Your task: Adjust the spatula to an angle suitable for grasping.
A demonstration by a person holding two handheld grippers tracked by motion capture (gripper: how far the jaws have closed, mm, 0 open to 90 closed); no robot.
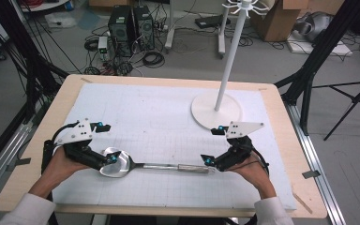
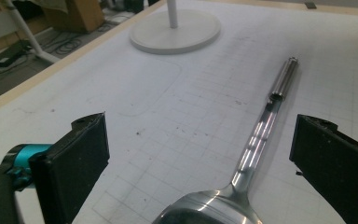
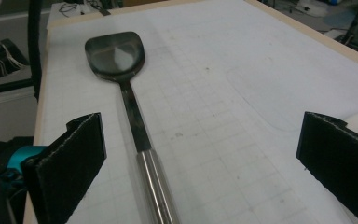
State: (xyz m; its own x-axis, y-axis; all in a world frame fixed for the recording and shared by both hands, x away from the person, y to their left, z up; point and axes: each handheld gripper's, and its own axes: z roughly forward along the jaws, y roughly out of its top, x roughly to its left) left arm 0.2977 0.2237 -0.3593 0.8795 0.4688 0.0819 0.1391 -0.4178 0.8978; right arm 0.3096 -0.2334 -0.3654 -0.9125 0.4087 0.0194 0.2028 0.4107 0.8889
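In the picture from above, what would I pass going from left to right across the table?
Left gripper → metal spatula, blade first, then its handle → right gripper → round white base of the stand, farther back. Both grippers are open, the spatula lying flat on the white mat.

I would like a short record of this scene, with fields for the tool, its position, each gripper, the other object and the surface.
tool: metal spatula
position: lies flat on the white mat, blade toward the person's left, handle toward the right
left gripper: open, at the blade end; fingers apart, not pressing the spatula
right gripper: open, at the handle end; handle lies between the fingers, untouched
other object: white stand with round base, far right on the mat
surface: wooden table
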